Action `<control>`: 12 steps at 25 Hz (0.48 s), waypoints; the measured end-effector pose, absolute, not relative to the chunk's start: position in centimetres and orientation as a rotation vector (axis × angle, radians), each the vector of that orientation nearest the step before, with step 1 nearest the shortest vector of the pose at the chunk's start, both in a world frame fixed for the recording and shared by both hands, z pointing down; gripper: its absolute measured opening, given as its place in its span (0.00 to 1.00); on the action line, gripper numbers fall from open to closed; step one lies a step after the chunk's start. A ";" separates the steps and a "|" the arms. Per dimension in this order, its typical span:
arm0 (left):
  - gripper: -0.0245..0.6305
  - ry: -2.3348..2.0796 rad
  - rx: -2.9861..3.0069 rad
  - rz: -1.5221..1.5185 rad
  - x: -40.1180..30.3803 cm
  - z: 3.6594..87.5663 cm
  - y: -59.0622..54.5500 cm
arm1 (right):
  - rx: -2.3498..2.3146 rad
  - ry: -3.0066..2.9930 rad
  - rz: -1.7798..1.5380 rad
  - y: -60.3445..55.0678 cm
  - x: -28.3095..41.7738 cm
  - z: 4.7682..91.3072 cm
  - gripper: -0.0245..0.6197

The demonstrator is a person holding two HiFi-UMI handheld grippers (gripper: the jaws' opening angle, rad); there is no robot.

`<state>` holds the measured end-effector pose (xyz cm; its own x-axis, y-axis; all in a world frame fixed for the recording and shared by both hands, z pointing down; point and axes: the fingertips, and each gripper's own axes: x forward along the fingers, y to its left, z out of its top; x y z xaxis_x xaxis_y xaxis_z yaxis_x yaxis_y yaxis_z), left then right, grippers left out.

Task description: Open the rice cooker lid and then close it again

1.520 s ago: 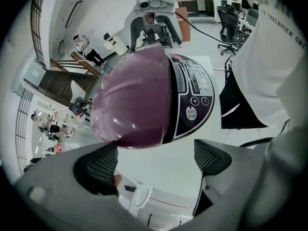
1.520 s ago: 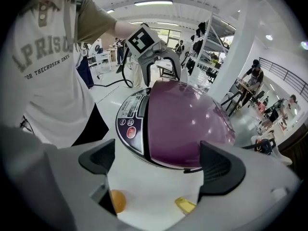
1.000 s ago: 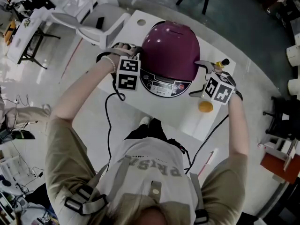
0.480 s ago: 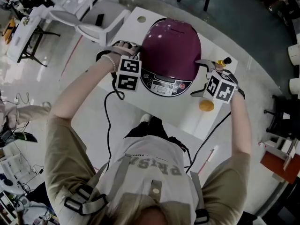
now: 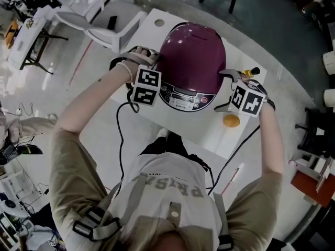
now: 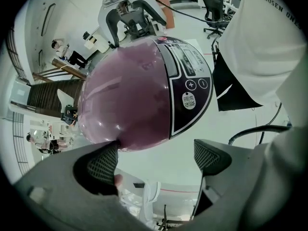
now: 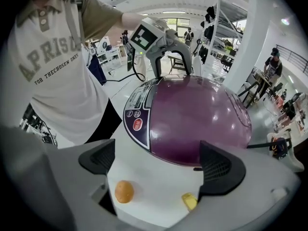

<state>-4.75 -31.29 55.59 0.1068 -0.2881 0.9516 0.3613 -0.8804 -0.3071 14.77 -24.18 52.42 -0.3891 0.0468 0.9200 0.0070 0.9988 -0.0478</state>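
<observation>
The purple rice cooker (image 5: pixel 191 61) stands on the white table (image 5: pixel 175 123) with its lid down and its control panel (image 5: pixel 183 95) facing me. My left gripper (image 5: pixel 155 67) is open against the cooker's left side. In the left gripper view the cooker (image 6: pixel 139 90) fills the middle, and one finger pad (image 6: pixel 103 162) of the left gripper (image 6: pixel 154 159) touches its shell. My right gripper (image 5: pixel 224 90) is open just off the cooker's right side. In the right gripper view the cooker (image 7: pixel 192 119) lies beyond the right gripper (image 7: pixel 159 162), with nothing held.
An orange ball (image 5: pixel 231 120) lies on the table under my right gripper, also in the right gripper view as the orange ball (image 7: pixel 124 191) beside a small yellow piece (image 7: pixel 189 201). A yellow-handled tool (image 5: pixel 247 71) lies at the right. A white chair (image 5: pixel 104 22) stands behind the table's left.
My left gripper has shifted a little right, closer in against the cooker's side, and its marker cube has tilted. The right gripper has barely moved. The lid stays down.
</observation>
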 end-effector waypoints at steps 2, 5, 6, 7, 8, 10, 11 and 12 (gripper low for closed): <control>0.81 -0.084 -1.914 -1.822 -4.8 55.5 -31.3 | -0.048 -1.960 0.037 -24.1 14.8 52.3 0.85; 0.81 -0.104 -1.909 -1.821 -4.8 55.5 -31.3 | -0.052 -1.960 0.040 -24.2 14.9 52.4 0.85; 0.81 -0.110 -1.905 -1.820 -4.8 55.6 -31.4 | -0.055 -1.963 0.042 -24.2 14.9 52.4 0.85; 0.81 -0.115 -1.901 -1.820 -4.8 55.6 -31.5 | -0.060 -1.967 0.046 -24.2 14.9 52.5 0.85; 0.81 -0.118 -1.899 -1.819 -4.8 55.7 -31.5 | -0.066 -1.968 0.051 -24.3 14.9 52.4 0.85; 0.81 -0.124 -1.896 -1.819 -4.7 55.6 -31.6 | -0.085 -1.950 0.051 -24.4 15.0 52.3 0.85; 0.80 -0.127 -1.893 -1.819 -4.7 55.6 -31.7 | -0.099 -1.925 0.043 -24.4 15.1 52.3 0.85; 0.80 -0.129 -1.889 -1.820 -4.8 55.5 -31.7 | -0.114 -1.893 0.032 -24.4 15.2 52.4 0.85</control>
